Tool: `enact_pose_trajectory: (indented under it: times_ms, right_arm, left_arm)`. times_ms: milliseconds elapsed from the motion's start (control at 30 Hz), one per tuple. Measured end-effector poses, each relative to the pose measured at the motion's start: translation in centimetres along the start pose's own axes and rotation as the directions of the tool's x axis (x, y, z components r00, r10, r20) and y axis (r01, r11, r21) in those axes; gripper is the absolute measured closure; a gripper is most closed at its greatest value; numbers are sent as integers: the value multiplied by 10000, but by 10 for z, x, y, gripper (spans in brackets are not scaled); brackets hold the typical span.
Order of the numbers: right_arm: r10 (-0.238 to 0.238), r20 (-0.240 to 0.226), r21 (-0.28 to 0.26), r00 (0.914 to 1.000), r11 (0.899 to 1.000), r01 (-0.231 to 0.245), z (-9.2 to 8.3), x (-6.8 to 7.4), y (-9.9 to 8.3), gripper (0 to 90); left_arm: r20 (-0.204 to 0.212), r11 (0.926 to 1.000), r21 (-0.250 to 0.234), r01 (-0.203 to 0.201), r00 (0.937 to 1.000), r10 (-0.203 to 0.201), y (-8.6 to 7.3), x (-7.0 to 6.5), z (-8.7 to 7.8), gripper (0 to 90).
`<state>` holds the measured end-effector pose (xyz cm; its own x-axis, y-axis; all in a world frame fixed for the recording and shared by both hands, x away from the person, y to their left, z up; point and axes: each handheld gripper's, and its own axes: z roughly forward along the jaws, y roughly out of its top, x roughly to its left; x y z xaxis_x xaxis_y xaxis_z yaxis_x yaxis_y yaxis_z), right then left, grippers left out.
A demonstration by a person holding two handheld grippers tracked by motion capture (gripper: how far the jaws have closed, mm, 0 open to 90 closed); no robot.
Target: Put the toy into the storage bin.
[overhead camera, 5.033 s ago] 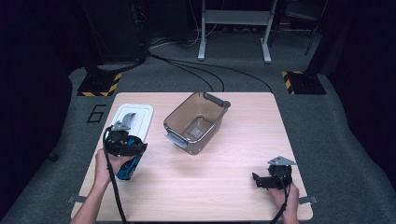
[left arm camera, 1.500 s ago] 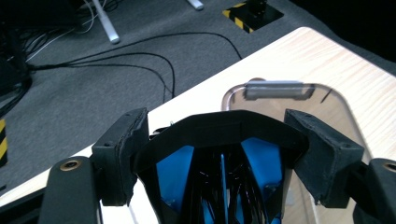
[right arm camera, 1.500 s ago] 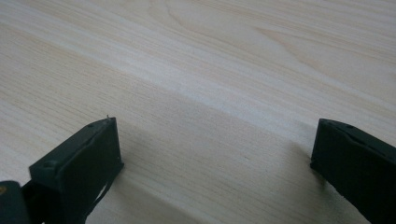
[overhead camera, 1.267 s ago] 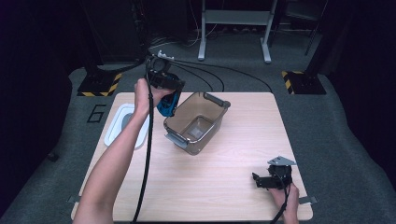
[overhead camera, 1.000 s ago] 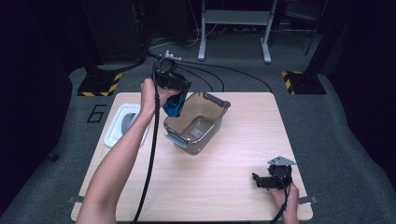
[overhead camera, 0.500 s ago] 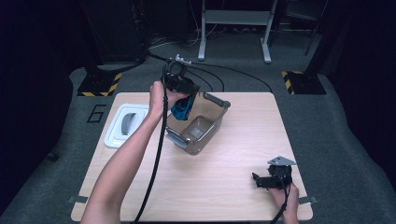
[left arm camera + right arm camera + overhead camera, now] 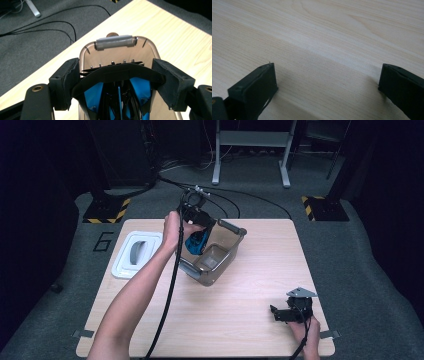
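The left gripper (image 7: 196, 236) hangs over the near-left end of the brown plastic bin (image 7: 227, 245), at about 11 o'clock from the table's (image 7: 260, 285) middle. Its jaws are partly closed and clamp a black and blue object (image 7: 117, 85), likely a folded pouch or brush, though the left gripper view is too close to name it. The object bows between the pads (image 7: 67, 82) and sits just above the bin's floor; the grey handle (image 7: 114, 42) of the bin lies at 12 o'clock beyond it. A white lid (image 7: 136, 254) rests at 9 o'clock from the bin, well apart. The right gripper (image 7: 290, 314) lies at 5 o'clock on the table, jaws wide apart over bare wood, holding nothing.
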<state>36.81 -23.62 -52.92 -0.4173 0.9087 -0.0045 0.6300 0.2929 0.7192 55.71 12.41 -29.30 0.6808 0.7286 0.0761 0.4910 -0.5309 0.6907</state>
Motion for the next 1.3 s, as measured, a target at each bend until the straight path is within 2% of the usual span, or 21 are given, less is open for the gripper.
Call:
enact_pose_trajectory:
  times_ms: [200, 300, 600, 800, 1133, 1300]
  right_arm:
    - [-38, 1, -6, 10000, 10000, 38, 0, 0, 0, 6]
    - [-8, 11, -10, 10000, 10000, 8, 0, 0, 0, 6]
    - [-22, 7, -10, 10000, 10000, 22, 0, 0, 0, 6]
    - [-33, 2, -6, 10000, 10000, 33, 0, 0, 0, 6]
    - [-35, 3, -9, 10000, 10000, 35, 0, 0, 0, 6]
    - [-33, 4, -5, 10000, 10000, 33, 0, 0, 0, 6]
  left_arm:
    - [89, 9999, 150, 22, 10000, -23, -5, -2, 7, 246]
    - [141, 9993, 350, -105, 9999, 100, -8, -3, 10, 246]
    - [251, 9973, 737, -18, 9997, 0, -25, -2, 24, 246]
    - [337, 9960, 894, 66, 9994, -97, -33, -2, 31, 246]
    - [564, 9961, 856, 236, 9980, -285, -46, -3, 40, 246]
    - [674, 9946, 1034, 94, 9976, -164, -51, -8, 47, 246]
